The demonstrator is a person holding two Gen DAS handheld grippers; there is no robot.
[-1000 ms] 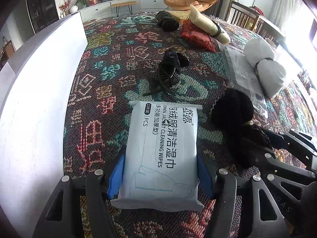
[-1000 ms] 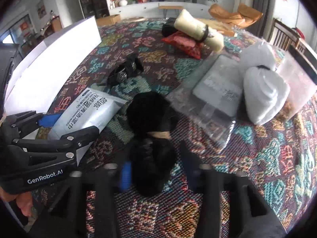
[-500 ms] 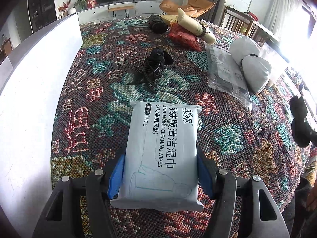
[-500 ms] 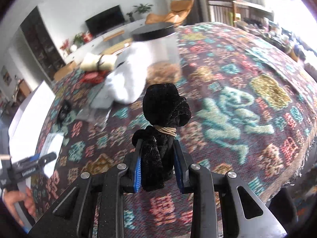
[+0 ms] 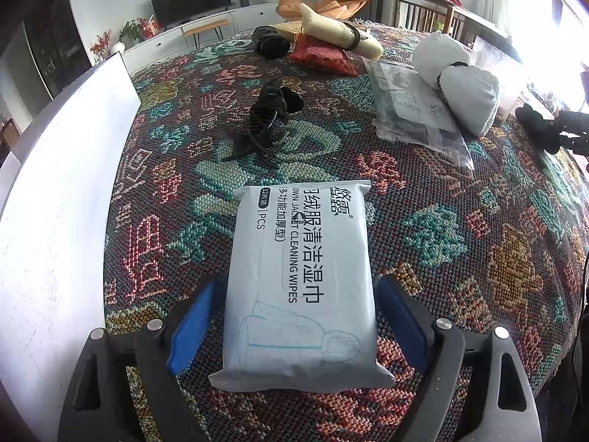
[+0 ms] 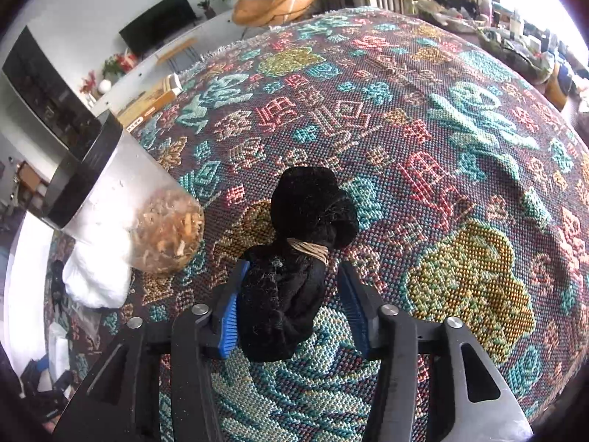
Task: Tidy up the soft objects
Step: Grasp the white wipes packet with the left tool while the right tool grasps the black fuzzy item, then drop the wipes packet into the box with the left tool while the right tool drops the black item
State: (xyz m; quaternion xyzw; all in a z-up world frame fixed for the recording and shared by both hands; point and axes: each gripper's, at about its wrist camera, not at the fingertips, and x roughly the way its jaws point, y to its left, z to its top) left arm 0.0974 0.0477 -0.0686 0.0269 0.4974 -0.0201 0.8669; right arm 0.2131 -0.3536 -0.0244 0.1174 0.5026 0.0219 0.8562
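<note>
- White board [image 5: 55,221]: stands at the far left edge of the patterned cloth [image 5: 460,243], left of the wipes pack.
- Left gripper [image 5: 294,316]: its jaws have just been opening and now stand wide; a gap shows between each blue pad [image 5: 191,324] and the wipes pack, so nothing is clamped.
- Wipes pack [image 5: 302,276]: a pale grey packet printed "cleaning wipes", lying flat on the patterned cloth between the left gripper's fingers, touching neither pad.
- Black tangled item [image 5: 268,118]: lies on the cloth beyond the wipes pack, well apart from it.
- Red pouch [image 5: 320,55] and cream roll [image 5: 338,31]: farther behind the wipes pack; the roll rests across the pouch.
- Clear plastic bag [image 5: 412,110] and white bundles [image 5: 467,95]: beyond and right of the wipes pack; the bundles sit at the bag's right edge.
- Jar [image 6: 121,199]: in the right wrist view, a clear black-lidded jar stands left of the black bundle, with a white bundle at its base.
- Black bundle [image 6: 298,258]: a dark plush roll tied with a tan band [image 6: 309,248], lying on the cloth.
- Right gripper [image 6: 291,313]: its jaws have just been opening and stand part open around the black bundle; the right pad is clear of it, and the left lies at its edge, contact uncertain.
</note>
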